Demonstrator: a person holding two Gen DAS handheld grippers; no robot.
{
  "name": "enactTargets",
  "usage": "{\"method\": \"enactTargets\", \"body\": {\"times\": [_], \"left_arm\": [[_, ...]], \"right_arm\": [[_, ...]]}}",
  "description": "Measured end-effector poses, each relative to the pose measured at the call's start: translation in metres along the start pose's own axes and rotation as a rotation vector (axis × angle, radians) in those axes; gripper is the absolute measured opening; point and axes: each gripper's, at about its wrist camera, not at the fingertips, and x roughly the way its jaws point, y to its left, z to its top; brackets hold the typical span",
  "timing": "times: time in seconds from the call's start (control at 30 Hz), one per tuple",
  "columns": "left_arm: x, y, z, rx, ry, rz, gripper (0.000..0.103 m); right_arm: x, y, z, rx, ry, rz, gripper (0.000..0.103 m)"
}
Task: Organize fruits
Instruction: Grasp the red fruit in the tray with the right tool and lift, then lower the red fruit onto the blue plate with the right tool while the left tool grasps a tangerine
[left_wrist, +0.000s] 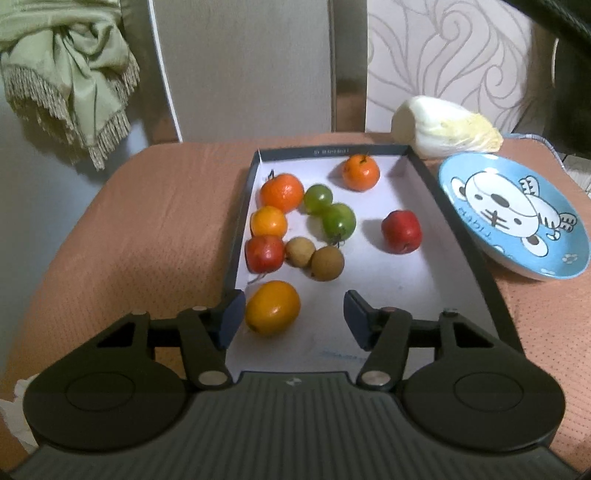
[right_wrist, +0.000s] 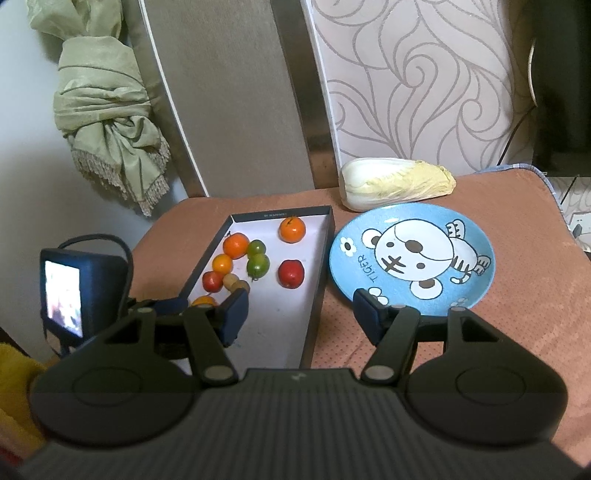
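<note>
A dark-rimmed box tray (left_wrist: 454, 221) with a white floor holds several small fruits: oranges, two green ones (left_wrist: 338, 220), red ones (left_wrist: 401, 231) and two brown ones (left_wrist: 327, 263). My left gripper (left_wrist: 294, 317) is open low over the tray's near end, with a yellow-orange fruit (left_wrist: 272, 307) just inside its left finger. A blue tiger plate (right_wrist: 412, 260) lies empty right of the tray (right_wrist: 317, 295). My right gripper (right_wrist: 300, 317) is open and empty above the tray's right wall and the plate's near edge.
A Chinese cabbage (right_wrist: 397, 182) lies behind the plate on the orange-brown cloth (right_wrist: 517, 314). A green knotted curtain (right_wrist: 107, 125) hangs at the back left. The left gripper's camera unit (right_wrist: 79, 290) shows at the right wrist view's left.
</note>
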Motion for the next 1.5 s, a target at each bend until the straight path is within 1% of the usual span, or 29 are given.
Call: {"method": "enactTargets", "body": {"times": [0.07, 0.17, 0.2, 0.27, 0.3, 0.33, 0.4, 0.53, 0.67, 0.77, 0.83, 0.9, 0.97, 1.0, 1.07, 1.1, 1.2, 1.27, 1.37, 1.4, 1.5], "left_arm": [[0.001, 0.000, 0.000, 0.000, -0.001, 0.001, 0.067], [0.005, -0.004, 0.002, 0.020, 0.012, -0.006, 0.075], [0.007, -0.006, 0.003, 0.026, 0.012, -0.002, 0.075], [0.009, -0.010, 0.002, 0.045, 0.004, 0.011, 0.075], [0.009, -0.011, 0.001, 0.053, 0.001, 0.014, 0.075], [0.008, -0.011, 0.000, 0.055, -0.002, 0.017, 0.075], [0.007, -0.011, -0.002, 0.057, -0.009, 0.017, 0.073], [0.006, -0.009, -0.003, 0.062, -0.013, 0.011, 0.072], [0.007, -0.009, -0.003, 0.077, -0.023, 0.009, 0.073], [0.007, -0.010, -0.005, 0.096, -0.037, 0.010, 0.073], [0.008, -0.012, -0.006, 0.111, -0.046, 0.015, 0.074], [0.008, -0.011, -0.005, 0.108, -0.046, 0.007, 0.073], [0.009, -0.010, -0.003, 0.105, -0.041, 0.000, 0.073], [0.009, -0.010, -0.003, 0.104, -0.039, -0.004, 0.072], [0.009, -0.008, -0.001, 0.098, -0.033, -0.009, 0.072], [0.009, -0.007, 0.000, 0.092, -0.028, -0.015, 0.072], [0.011, -0.004, 0.005, 0.083, -0.014, -0.018, 0.072], [0.014, -0.006, 0.009, 0.103, -0.006, -0.013, 0.072], [0.016, -0.012, 0.007, 0.116, 0.002, -0.014, 0.072], [0.014, -0.013, 0.005, 0.101, -0.003, -0.011, 0.072], [0.010, -0.018, 0.004, 0.108, -0.019, -0.037, 0.073]], "right_arm": [[0.003, 0.001, 0.002, -0.018, 0.000, 0.006, 0.066], [0.014, 0.004, 0.008, -0.105, -0.021, 0.022, 0.066], [0.021, 0.004, 0.011, -0.144, -0.027, 0.025, 0.065], [0.039, 0.004, 0.018, -0.202, -0.019, 0.023, 0.055], [0.050, 0.002, 0.021, -0.214, -0.004, 0.028, 0.048], [0.061, 0.001, 0.025, -0.218, 0.018, 0.033, 0.044], [0.082, 0.002, 0.029, -0.220, 0.055, 0.062, 0.039], [0.120, 0.015, 0.026, -0.293, 0.122, 0.055, 0.039], [0.147, 0.027, 0.025, -0.351, 0.164, 0.041, 0.038], [0.163, 0.034, 0.023, -0.407, 0.199, 0.005, 0.038], [0.170, 0.034, 0.021, -0.417, 0.223, 0.010, 0.038], [0.177, 0.035, 0.019, -0.436, 0.244, -0.005, 0.038], [0.178, 0.037, 0.016, -0.469, 0.229, -0.004, 0.036], [0.176, 0.036, 0.016, -0.462, 0.229, 0.003, 0.036], [0.170, 0.032, 0.019, -0.401, 0.233, 0.035, 0.036], [0.163, 0.029, 0.021, -0.368, 0.221, 0.040, 0.036], [0.134, 0.023, 0.026, -0.292, 0.156, 0.069, 0.036], [0.115, 0.017, 0.026, -0.247, 0.111, 0.072, 0.036], [0.094, -0.001, 0.023, -0.174, 0.079, 0.041, 0.036], [0.091, -0.006, 0.022, -0.159, 0.075, 0.030, 0.036], [0.077, -0.026, 0.020, -0.102, 0.044, -0.018, 0.036]]}}
